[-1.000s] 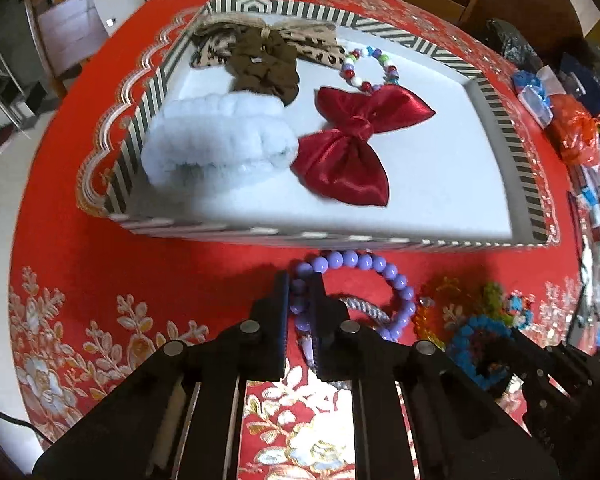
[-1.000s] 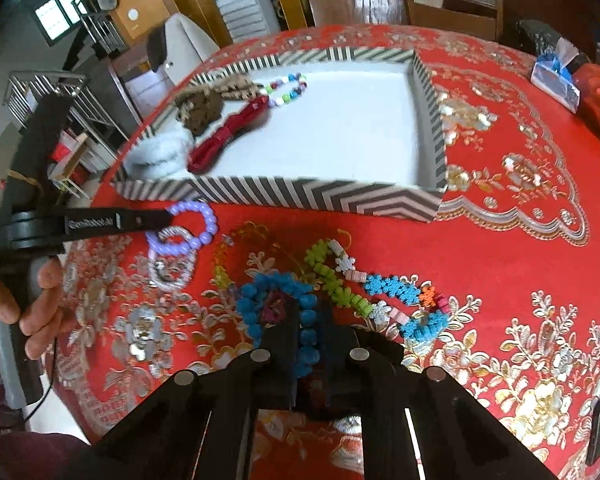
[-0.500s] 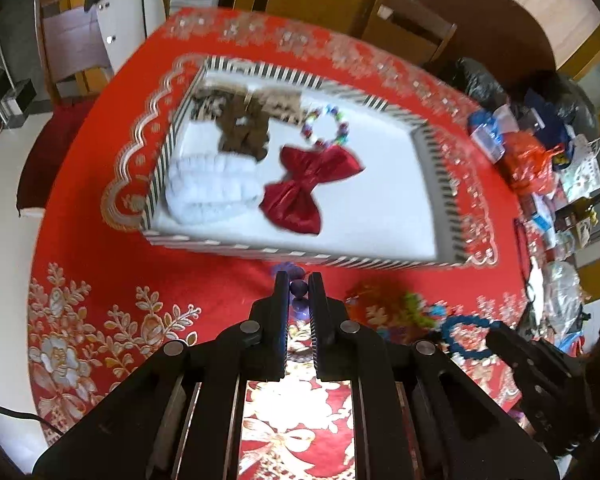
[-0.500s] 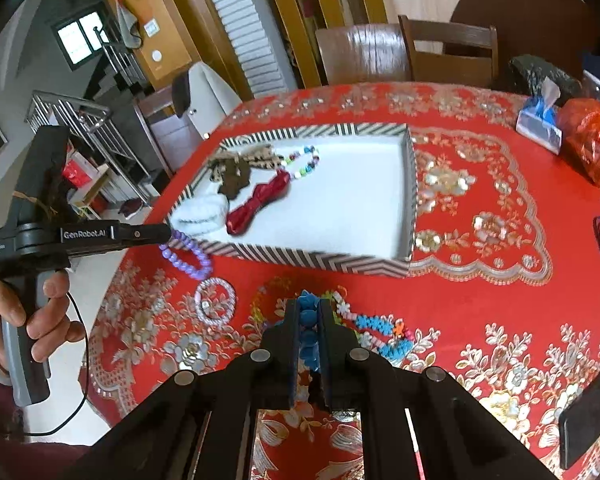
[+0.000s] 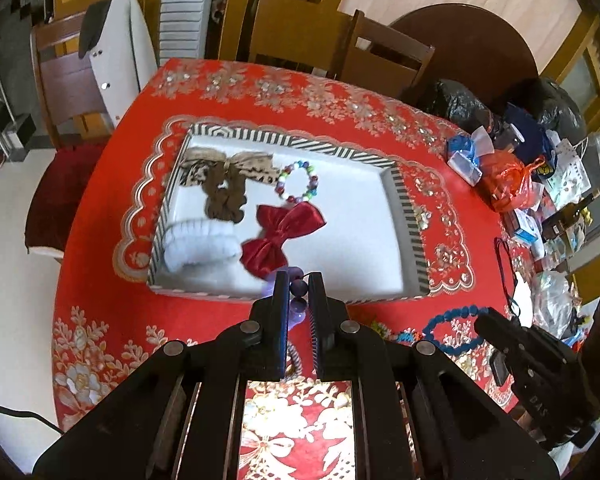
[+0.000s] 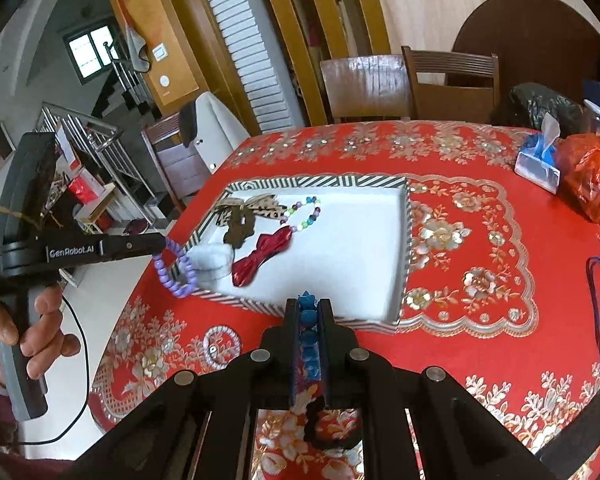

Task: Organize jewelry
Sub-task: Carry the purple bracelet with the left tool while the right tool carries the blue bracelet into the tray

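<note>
Bracelets are hanging from both tools above the red tabletop [image 6: 480, 240] — the left tool [image 5: 299, 280] is pinching a purple bead bracelet [image 6: 176, 270] at the near left corner of the striped tray [image 6: 316, 180], its loop dangling clear of the cloth. The right tool [image 6: 309, 304] is clamping a blue bead bracelet [image 6: 309, 332] just short of the tray's near wall — inside, a red bow [image 5: 284, 236], a white fluffy band [image 5: 200, 246] and a multicoloured bead bracelet [image 5: 298, 182] are lying.

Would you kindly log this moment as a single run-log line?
left gripper: shut on purple bracelet | right gripper: shut on blue bracelet | both above tablecloth | tray: four hair pieces, one bead bracelet
</note>
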Demonstrator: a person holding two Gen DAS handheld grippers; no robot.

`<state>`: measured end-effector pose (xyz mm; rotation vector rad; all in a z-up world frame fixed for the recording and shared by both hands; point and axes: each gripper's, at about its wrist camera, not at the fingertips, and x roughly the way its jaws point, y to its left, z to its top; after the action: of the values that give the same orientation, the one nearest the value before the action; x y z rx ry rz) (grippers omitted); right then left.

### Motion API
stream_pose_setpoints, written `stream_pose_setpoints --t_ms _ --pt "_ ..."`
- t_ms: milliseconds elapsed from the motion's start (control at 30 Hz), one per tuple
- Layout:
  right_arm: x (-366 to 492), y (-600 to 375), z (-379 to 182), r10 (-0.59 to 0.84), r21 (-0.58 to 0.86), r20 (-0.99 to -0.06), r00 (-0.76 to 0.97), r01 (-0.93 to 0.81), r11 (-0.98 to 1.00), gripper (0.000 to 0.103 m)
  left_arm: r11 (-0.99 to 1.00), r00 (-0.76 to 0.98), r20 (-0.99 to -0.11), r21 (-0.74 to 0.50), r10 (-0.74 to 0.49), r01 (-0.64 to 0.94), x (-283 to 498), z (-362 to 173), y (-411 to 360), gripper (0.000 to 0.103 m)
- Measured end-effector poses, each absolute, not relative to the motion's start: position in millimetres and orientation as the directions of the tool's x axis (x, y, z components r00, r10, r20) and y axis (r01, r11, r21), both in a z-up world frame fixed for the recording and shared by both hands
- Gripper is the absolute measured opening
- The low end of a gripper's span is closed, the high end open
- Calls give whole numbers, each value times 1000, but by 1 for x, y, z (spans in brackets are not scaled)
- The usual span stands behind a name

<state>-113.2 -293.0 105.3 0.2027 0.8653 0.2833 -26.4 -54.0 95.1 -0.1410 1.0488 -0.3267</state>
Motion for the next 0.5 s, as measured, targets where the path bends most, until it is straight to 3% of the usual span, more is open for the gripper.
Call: stream_pose_setpoints --t_ms 500 --pt "-56 -313 89 304 284 -759 575 -126 950 8 931 385 -858 -251 -341 267 1 65 -126 8"
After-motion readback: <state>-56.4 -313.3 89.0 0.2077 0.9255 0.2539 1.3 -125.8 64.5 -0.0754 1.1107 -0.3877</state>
